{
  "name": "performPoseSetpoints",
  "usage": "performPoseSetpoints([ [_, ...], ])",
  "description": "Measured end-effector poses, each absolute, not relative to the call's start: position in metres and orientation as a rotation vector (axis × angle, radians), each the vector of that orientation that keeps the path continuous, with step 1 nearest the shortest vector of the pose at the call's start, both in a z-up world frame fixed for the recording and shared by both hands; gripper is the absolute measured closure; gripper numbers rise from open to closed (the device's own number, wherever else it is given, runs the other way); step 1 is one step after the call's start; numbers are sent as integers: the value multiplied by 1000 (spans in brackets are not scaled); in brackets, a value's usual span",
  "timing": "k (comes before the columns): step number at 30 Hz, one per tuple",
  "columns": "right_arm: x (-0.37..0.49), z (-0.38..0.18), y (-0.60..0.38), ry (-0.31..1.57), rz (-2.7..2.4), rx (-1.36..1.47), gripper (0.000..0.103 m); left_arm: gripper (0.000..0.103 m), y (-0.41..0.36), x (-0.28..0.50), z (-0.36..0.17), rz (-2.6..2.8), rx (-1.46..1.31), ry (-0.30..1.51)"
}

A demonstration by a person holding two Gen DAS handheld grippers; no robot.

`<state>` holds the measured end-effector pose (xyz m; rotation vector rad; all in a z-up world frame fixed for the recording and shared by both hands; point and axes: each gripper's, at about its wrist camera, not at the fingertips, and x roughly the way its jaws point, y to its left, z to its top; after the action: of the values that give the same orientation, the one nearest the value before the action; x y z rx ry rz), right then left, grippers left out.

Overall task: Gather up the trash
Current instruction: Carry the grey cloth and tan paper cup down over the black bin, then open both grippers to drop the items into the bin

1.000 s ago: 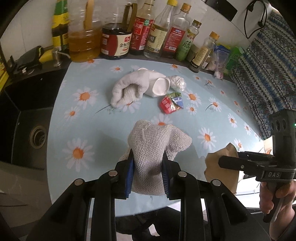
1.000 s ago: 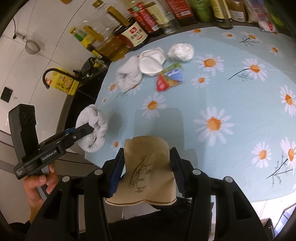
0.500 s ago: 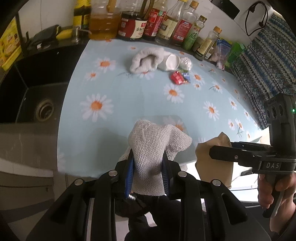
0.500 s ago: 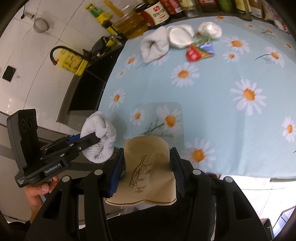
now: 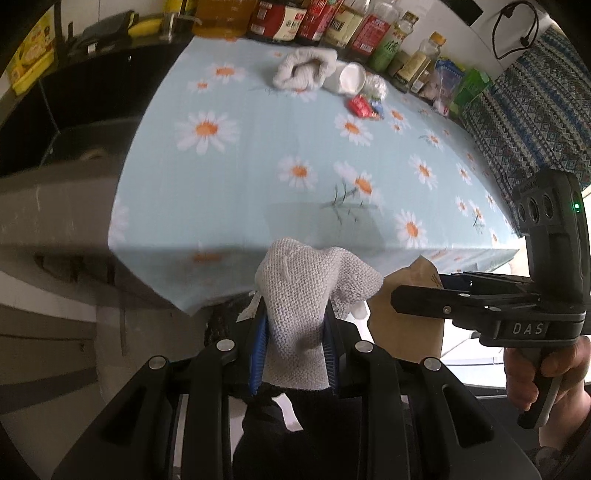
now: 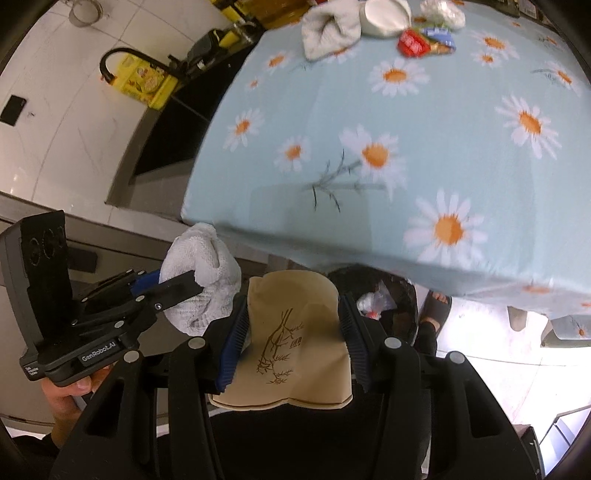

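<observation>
Pale-blue cloth printed with white and orange daisies covers the table (image 5: 280,199), its near edge hanging at the centre of both views. At twelve o'clock in the left wrist view a row of sauce and oil bottles (image 5: 317,22) lines the far edge, with a dark sink counter (image 5: 74,99) at ten o'clock and a patterned blue textile (image 5: 532,107) at two. A white towel (image 5: 304,68), a tipped white cup (image 5: 349,77) and a red wrapper (image 5: 360,107) lie together near the bottles. The left gripper (image 5: 295,343) is clamped on a crumpled white knit rag (image 5: 306,299) below the table edge. The right gripper (image 6: 293,339) pinches a tan paper bag (image 6: 291,332) (a twig drawing on its face). Just beyond, at one o'clock in the right wrist view, sits a black-lined bin (image 6: 380,295) with scraps inside.
</observation>
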<state>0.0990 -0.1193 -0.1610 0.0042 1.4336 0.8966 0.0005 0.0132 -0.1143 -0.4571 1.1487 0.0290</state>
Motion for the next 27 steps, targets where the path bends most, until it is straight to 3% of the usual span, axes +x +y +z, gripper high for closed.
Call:
performPoseSetpoints([
  [27, 76, -240, -121, 1601, 838, -26, 53, 78, 4, -34, -196, 47, -558, 1339],
])
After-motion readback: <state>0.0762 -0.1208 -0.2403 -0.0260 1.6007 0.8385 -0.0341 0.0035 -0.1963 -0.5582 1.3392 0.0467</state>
